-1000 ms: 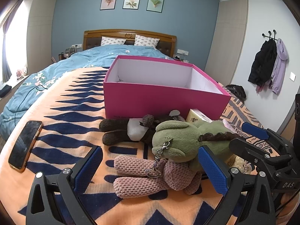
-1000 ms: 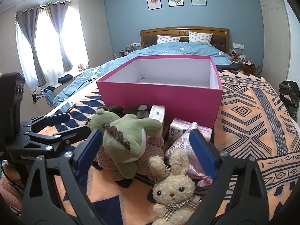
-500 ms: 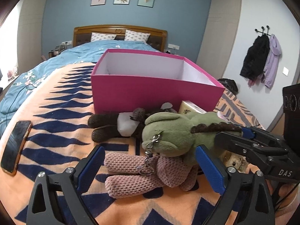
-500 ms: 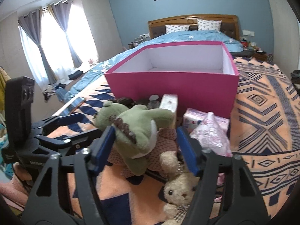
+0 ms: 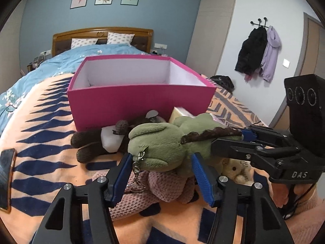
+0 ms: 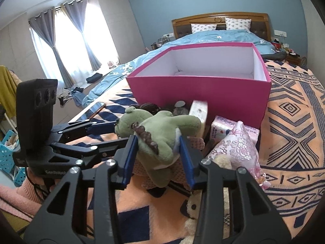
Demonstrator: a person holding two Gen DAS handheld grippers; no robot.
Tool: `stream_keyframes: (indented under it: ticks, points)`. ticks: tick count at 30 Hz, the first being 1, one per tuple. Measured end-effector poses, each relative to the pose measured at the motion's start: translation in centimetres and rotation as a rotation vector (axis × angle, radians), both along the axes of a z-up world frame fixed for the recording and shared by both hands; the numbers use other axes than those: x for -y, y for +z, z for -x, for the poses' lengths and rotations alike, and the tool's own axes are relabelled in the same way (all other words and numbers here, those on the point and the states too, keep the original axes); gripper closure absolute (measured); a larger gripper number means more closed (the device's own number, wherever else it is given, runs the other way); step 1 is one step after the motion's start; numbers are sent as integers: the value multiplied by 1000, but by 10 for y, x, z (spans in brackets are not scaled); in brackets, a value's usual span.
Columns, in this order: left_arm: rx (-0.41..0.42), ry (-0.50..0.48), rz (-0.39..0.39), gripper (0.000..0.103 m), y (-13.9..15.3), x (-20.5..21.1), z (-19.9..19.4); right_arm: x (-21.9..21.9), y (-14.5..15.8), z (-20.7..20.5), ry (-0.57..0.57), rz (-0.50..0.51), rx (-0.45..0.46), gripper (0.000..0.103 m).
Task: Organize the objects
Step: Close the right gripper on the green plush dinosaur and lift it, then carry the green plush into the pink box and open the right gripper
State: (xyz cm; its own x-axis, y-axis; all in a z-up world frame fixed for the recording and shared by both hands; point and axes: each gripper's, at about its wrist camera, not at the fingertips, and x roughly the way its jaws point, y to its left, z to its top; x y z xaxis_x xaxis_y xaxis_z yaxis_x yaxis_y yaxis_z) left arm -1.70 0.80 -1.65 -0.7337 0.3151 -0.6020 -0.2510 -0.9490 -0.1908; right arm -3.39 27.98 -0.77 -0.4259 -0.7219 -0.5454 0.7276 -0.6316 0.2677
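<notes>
A green plush dinosaur [image 5: 162, 142] [image 6: 160, 130] lies on top of a pile of toys in front of an open pink box [image 5: 140, 103] [image 6: 203, 89] on the bed. My left gripper [image 5: 160, 162] is closing, its blue pads against both sides of the dinosaur's head. My right gripper [image 6: 158, 148] is closing too, its pads pressing into the dinosaur's body. Each gripper shows in the other's view: the right [image 5: 229, 139], the left [image 6: 117, 132]. Under the dinosaur lie a pink knitted plush [image 5: 162, 191] and a brown plush [image 5: 91, 144].
A beige bunny [image 6: 195, 203], a pink patterned pouch [image 6: 237, 148], a tissue pack [image 6: 221, 128] and a white carton [image 6: 199, 109] crowd the box's front. A phone [image 5: 6, 177] lies on the orange blanket at the left. Coats hang on the right wall.
Both grippers have narrowed from wide open onto the green dinosaur, left at its head, right at its body. The dinosaur now sits a little higher over the pink plush.
</notes>
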Motion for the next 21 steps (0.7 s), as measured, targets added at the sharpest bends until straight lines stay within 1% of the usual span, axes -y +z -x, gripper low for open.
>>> stream_keyframes:
  ticks: [4, 8, 10, 18, 21]
  points:
    - [-34, -11, -4, 42, 14, 1, -8, -2, 11, -2, 23, 15, -18, 59]
    - [-64, -11, -17, 42, 29, 11, -12, -3, 29, 0, 55, 46, -41, 59]
    - [-84, -5, -10, 42, 39, 13, -11, -2, 38, 2, 68, 59, -58, 59]
    - [-175, 43, 39, 40, 78, 19, 7, 18, 75, 23, 111, 87, -143, 59]
    - [-181, 56, 38, 40, 89, 26, 20, 25, 86, 37, 117, 107, -158, 59]
